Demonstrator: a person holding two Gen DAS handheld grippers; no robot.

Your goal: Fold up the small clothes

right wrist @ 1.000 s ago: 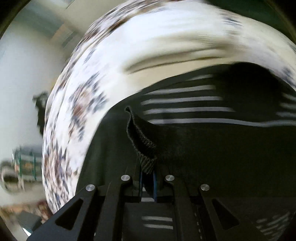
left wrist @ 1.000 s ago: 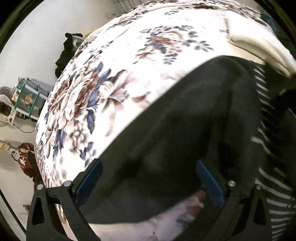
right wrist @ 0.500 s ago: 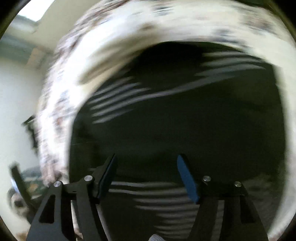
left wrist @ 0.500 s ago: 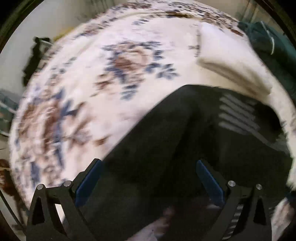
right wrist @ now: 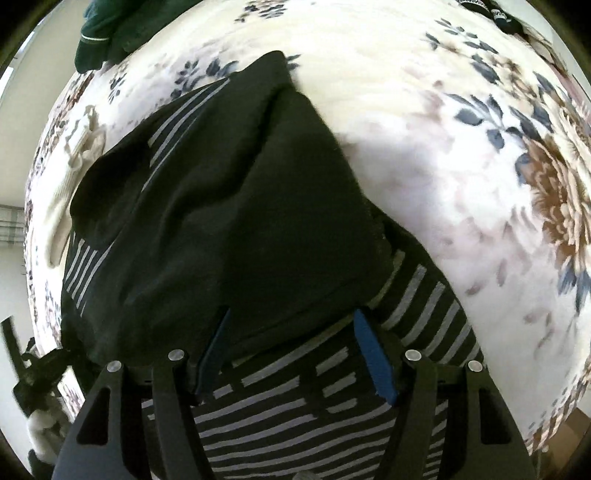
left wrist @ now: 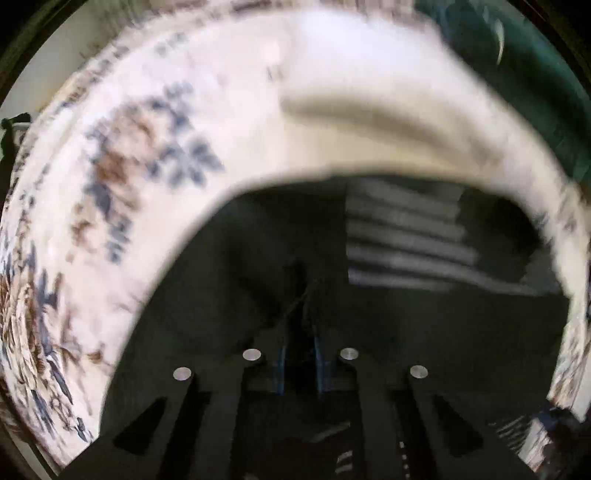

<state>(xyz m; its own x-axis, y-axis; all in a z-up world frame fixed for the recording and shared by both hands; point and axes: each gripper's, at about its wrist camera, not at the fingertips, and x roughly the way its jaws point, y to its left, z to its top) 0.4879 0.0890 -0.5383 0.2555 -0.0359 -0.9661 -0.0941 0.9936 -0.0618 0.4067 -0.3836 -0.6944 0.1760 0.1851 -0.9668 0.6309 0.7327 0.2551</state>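
A black garment with grey stripes [right wrist: 236,206] lies crumpled on a floral bedspread [right wrist: 461,155], a plain black fold covering part of the striped cloth. My right gripper [right wrist: 293,354] hovers just above its near edge, open, the blue pads apart and pressing on nothing. In the blurred left wrist view the same garment [left wrist: 406,236] fills the lower half. My left gripper [left wrist: 299,362] is shut, with a pinch of the black cloth between its pads.
A dark green garment [right wrist: 110,29] lies at the far edge of the bed, also in the left wrist view [left wrist: 517,74]. A folded cream cloth [left wrist: 388,122] sits beyond the black garment. Small dark items [right wrist: 498,14] lie at the far right.
My left gripper has shut on the black cloth and shifted along the bed. My right gripper has let go of the hem, opened, and swung across the garment while rolling.
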